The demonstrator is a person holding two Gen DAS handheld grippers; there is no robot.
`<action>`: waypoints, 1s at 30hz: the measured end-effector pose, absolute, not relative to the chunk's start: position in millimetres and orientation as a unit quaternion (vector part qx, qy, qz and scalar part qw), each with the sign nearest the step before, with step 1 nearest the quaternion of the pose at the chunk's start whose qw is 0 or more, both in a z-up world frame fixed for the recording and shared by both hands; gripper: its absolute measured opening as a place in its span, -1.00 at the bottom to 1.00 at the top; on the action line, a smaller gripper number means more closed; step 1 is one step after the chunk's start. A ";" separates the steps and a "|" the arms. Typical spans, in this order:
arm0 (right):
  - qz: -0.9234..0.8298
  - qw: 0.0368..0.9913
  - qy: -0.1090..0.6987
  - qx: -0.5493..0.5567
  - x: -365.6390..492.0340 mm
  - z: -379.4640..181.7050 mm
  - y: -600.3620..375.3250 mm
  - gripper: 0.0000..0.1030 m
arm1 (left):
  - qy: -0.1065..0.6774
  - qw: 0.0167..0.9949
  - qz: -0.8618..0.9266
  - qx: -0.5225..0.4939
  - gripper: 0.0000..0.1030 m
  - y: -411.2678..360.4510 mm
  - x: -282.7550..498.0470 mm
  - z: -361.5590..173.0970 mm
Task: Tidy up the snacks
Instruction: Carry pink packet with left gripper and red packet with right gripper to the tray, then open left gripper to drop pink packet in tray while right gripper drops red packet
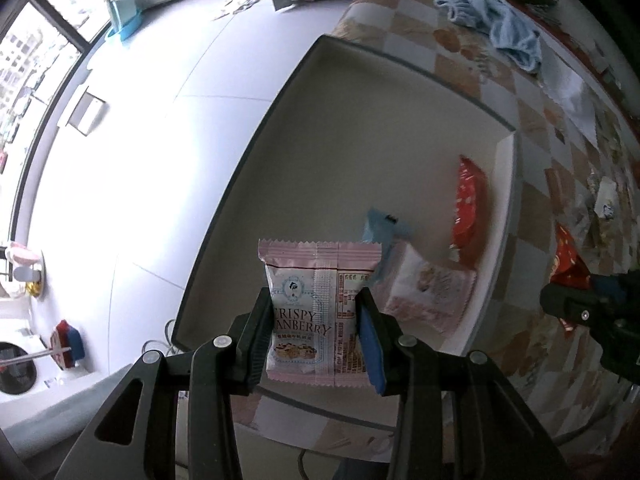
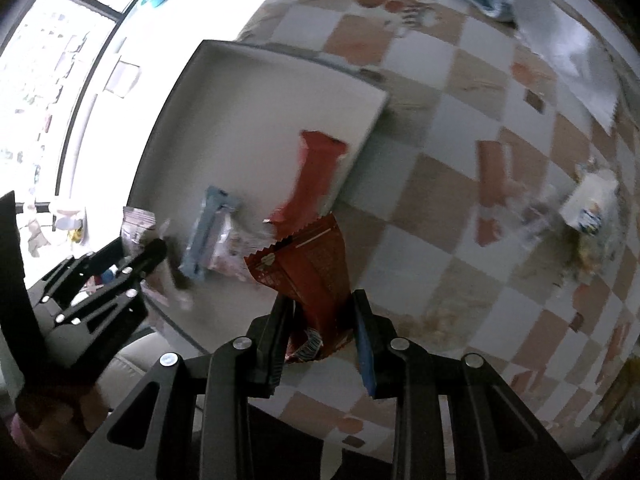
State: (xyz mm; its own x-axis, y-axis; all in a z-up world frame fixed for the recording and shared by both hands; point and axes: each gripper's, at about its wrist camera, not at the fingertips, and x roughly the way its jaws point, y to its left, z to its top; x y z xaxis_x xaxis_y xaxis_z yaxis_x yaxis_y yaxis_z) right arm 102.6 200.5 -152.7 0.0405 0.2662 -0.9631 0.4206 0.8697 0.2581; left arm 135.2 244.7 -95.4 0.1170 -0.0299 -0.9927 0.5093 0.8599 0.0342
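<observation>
both packets are held only by their lower ends, so the likeliest slip is a packet pivoting or sliding out between the pads before it is over the tray (image 1: pixel 506 184) — thin foil, little bite. the right-hand packet also sits above the tray's near corner wall, so a release too soon could leave it on the rim or outside on the checkered worktop (image 2: pixel 440 216). and the two tools are close together at that corner; they could knock each other.

the left tongs (image 1: pixel 316 332) are clenched on a pink cranberry snack (image 1: pixel 316 304), which stands upright between the pads, its top clear of them, held above the near part of the tray. the right tongs (image 2: pixel 320 332) are grasping a dark red snack packet (image 2: pixel 312 268), which fans out forward of the pads, by my reading over the tray's near right corner.

already in the tray lie a red packet (image 1: pixel 468 212) along the right wall, a blue packet (image 1: pixel 380 228) and a pale pink packet (image 1: pixel 428 288), bunched near that corner. more snacks (image 2: pixel 588 208) remain out on the worktop, blurred.
</observation>
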 end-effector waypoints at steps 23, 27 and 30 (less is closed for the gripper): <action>-0.032 0.646 0.714 0.269 161.3 -186.2 229.9 0.35 | 0.655 0.706 -0.189 0.192 0.26 248.6 146.2 -117.5; -0.032 0.639 0.720 0.269 160.1 -188.3 229.0 0.68 | 0.649 0.712 -0.189 0.192 0.43 245.4 145.5 -114.2; -0.037 0.628 0.728 0.273 159.6 -193.7 228.9 0.68 | 0.647 0.713 -0.189 0.195 0.49 241.3 144.6 -112.8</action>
State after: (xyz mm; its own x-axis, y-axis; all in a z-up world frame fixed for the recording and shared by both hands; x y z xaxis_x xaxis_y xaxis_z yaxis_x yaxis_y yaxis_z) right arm 159.6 228.9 -193.7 -0.0635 0.3507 -0.9343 0.4442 0.8483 0.2882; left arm 144.6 241.3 -112.8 0.0921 -0.0164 -0.9956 0.5218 0.8524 0.0342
